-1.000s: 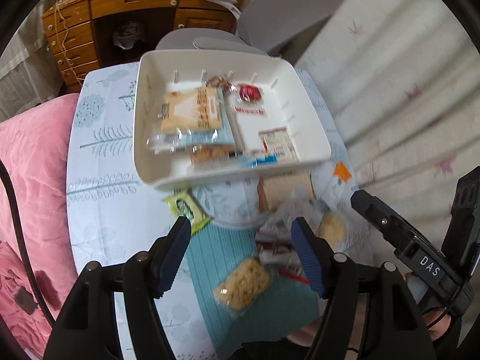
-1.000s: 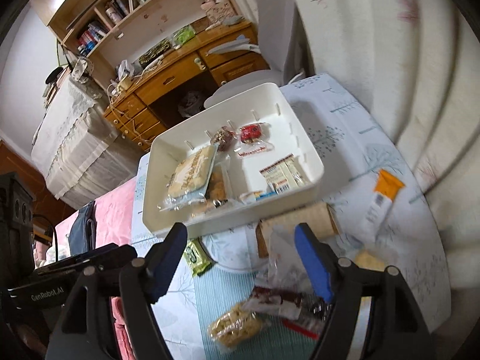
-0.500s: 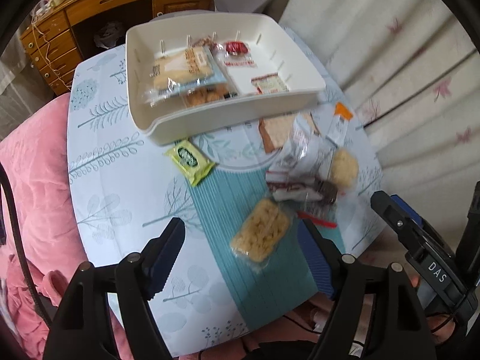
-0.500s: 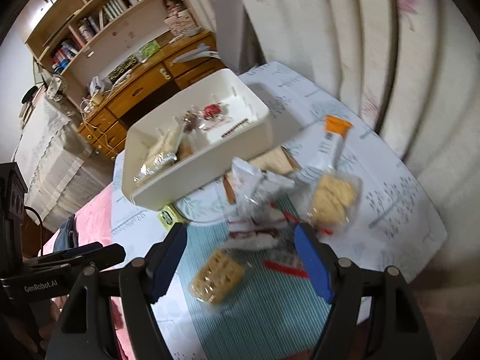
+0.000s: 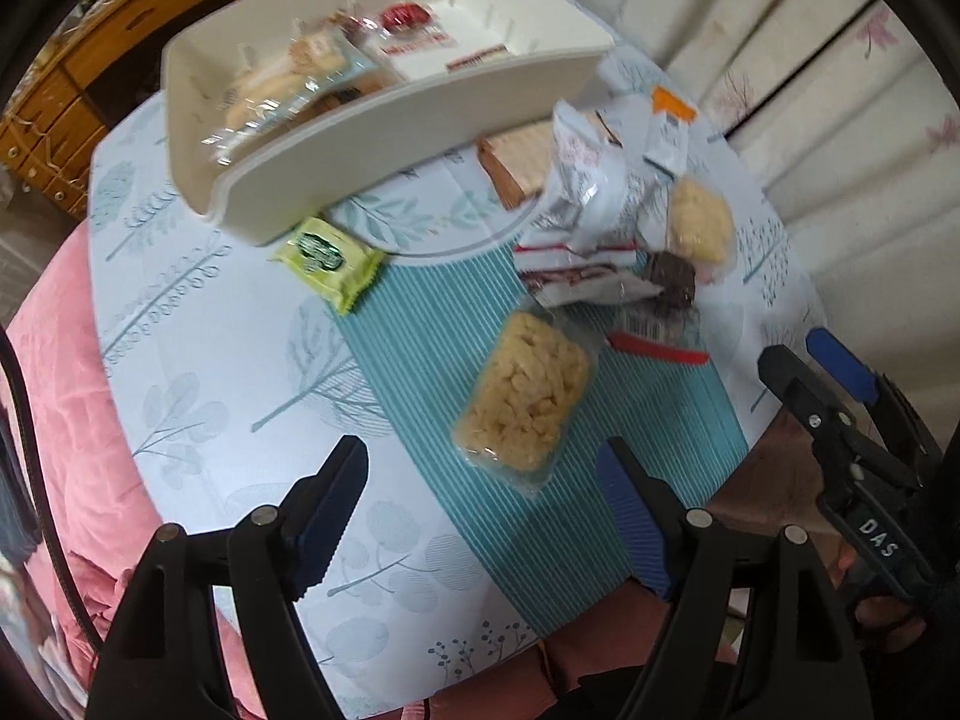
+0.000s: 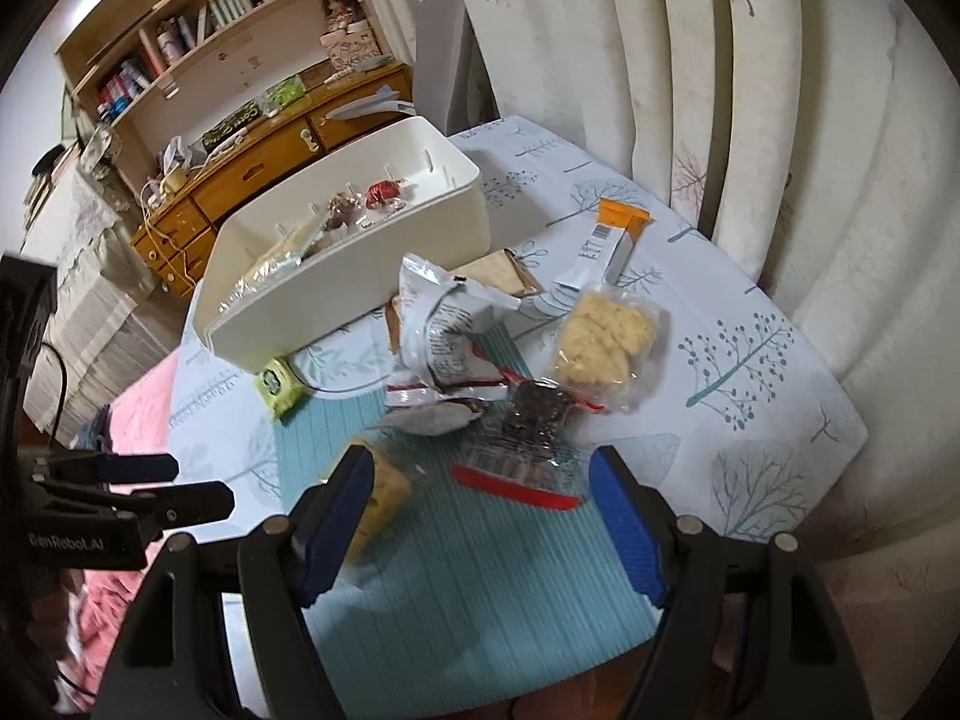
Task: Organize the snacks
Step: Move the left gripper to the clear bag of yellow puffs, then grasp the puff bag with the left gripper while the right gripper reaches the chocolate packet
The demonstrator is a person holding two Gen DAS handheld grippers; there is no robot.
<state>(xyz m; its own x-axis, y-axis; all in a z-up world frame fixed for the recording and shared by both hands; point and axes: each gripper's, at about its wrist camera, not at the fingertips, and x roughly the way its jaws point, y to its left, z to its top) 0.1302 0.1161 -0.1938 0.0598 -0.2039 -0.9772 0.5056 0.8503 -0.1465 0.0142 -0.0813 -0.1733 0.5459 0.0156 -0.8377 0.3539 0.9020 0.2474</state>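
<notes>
A white tray (image 5: 420, 138) at the far side of the table holds several wrapped snacks. In front of it lie a green packet (image 5: 327, 255), a yellow rice-cake pack (image 5: 522, 399), a crumpled white bag (image 5: 591, 192), a brown cracker pack (image 5: 519, 159), a brownie pack (image 5: 672, 279), a second yellow cake (image 5: 699, 222) and an orange-tipped bar (image 5: 669, 126). My left gripper (image 5: 480, 468) hangs open just short of the rice-cake pack, holding nothing. My right gripper (image 6: 480, 474) is open above the brownie pack (image 6: 537, 414), with the rice-cake pack (image 6: 384, 492) by its left finger.
The table's near edge (image 5: 540, 618) lies right under both grippers. Pink bedding (image 5: 54, 360) is on the left and a pale curtain (image 6: 780, 120) on the right. A wooden desk (image 6: 240, 180) and a grey chair (image 6: 438, 60) stand behind the tray.
Both grippers have drawn back from the tray toward the near table edge and sunk lower. The left one has rolled. The snacks have stayed where they were.
</notes>
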